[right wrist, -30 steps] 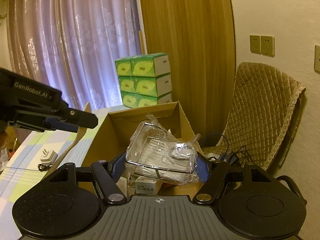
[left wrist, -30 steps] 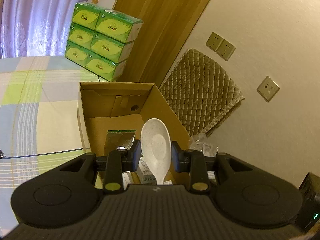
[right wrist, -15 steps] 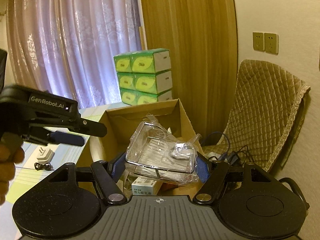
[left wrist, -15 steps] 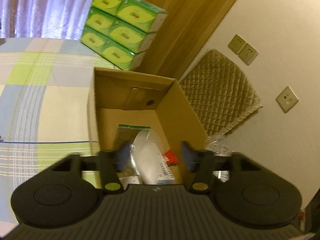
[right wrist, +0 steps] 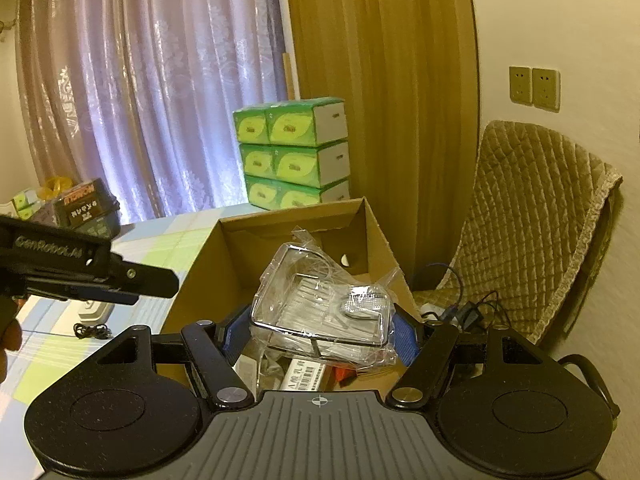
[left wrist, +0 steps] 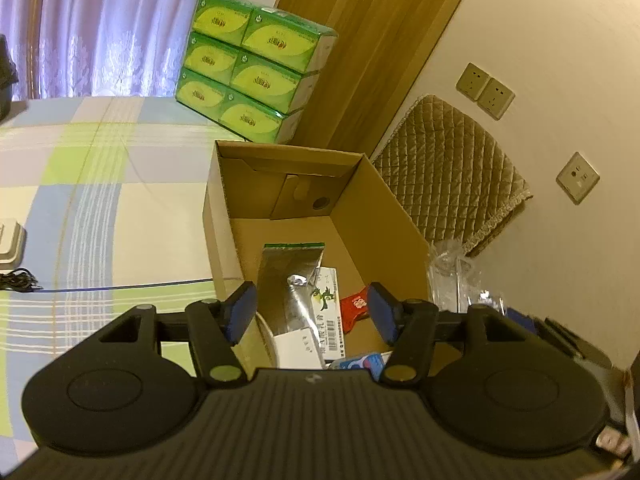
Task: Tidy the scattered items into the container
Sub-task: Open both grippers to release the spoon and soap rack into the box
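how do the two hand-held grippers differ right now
The left hand-held gripper is open and holds nothing; the right hand-held gripper is shut on a clear plastic package. The left is angled down into the cardboard box; the right looks more level across it. Both are over the box.

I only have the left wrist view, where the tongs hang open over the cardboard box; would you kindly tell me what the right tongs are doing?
Observer: The right tongs are shut on a clear plastic package, crinkled wrap around a rigid tray.
Operator: Thank you. Is there anything beyond the box on the right that I should avoid?
Observer: Yes, dark cables lie tangled at the foot of the quilted chair, just past the right wall of the cardboard box.
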